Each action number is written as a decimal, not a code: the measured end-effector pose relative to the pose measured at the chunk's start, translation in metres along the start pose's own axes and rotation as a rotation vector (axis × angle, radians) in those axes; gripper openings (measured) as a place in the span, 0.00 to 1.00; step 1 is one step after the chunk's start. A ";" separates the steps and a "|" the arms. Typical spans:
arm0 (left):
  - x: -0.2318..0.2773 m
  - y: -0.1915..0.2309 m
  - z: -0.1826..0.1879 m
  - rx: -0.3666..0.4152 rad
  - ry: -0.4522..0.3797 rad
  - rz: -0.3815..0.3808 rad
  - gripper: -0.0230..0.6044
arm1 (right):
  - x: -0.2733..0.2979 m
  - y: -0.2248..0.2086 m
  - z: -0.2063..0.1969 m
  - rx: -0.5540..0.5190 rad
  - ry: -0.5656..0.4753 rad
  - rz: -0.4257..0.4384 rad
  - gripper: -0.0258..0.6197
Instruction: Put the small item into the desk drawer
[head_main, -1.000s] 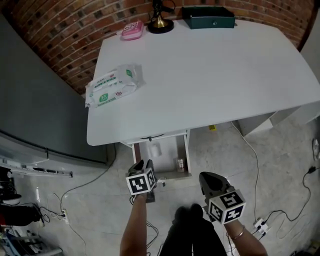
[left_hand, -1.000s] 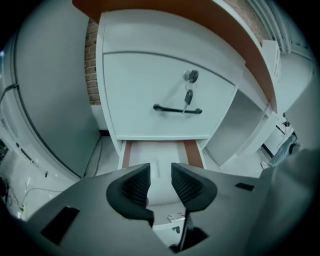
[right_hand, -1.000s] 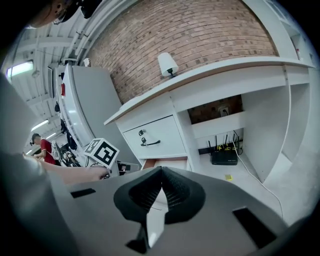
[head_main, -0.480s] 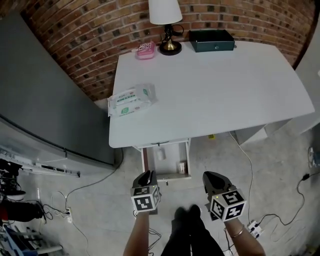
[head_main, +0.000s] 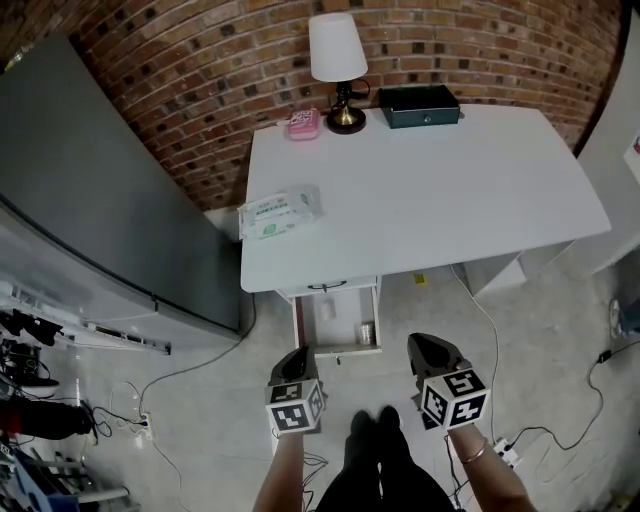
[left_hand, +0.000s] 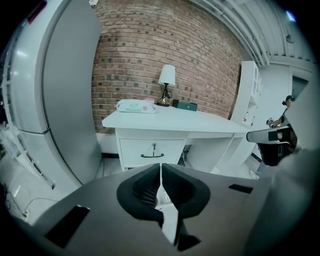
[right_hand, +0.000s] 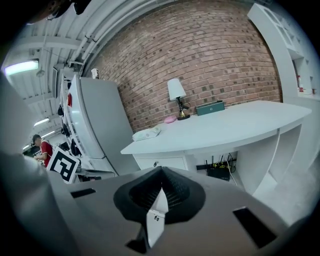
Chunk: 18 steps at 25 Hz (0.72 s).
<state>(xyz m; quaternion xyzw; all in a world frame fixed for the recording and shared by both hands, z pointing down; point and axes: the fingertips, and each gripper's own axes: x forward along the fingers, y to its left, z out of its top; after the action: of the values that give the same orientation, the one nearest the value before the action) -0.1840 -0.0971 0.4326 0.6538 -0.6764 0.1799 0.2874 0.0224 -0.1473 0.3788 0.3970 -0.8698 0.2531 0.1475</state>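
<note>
Brick wall (head_main: 200, 60), white desk (head_main: 430, 190) with lamp (head_main: 337, 60), drawer (head_main: 345, 350) open; left hand-held gripper (head_main: 295, 357) and right hand-held gripper (head_main: 426, 346) closed, empty.

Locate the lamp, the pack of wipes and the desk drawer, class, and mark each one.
lamp (head_main: 333, 45), head view, middle of its white shade.
pack of wipes (head_main: 280, 211), head view, centre of its top face.
desk drawer (head_main: 340, 350), head view, its front edge.

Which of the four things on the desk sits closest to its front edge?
The white wipes pack, alone at the left; lamp, pink case and dark box line the back edge.
</note>
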 end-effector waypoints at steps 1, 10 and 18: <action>-0.007 -0.001 0.002 0.009 -0.005 -0.002 0.08 | -0.005 0.003 0.003 -0.001 -0.006 0.001 0.05; -0.072 -0.021 0.028 0.072 -0.079 -0.030 0.07 | -0.051 0.017 0.009 -0.019 -0.015 -0.011 0.05; -0.115 -0.042 0.058 0.073 -0.172 -0.056 0.07 | -0.086 0.030 0.018 -0.020 -0.050 -0.021 0.05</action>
<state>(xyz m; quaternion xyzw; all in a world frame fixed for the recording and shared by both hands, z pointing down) -0.1535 -0.0465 0.3107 0.6955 -0.6731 0.1395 0.2092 0.0540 -0.0877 0.3146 0.4110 -0.8715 0.2326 0.1323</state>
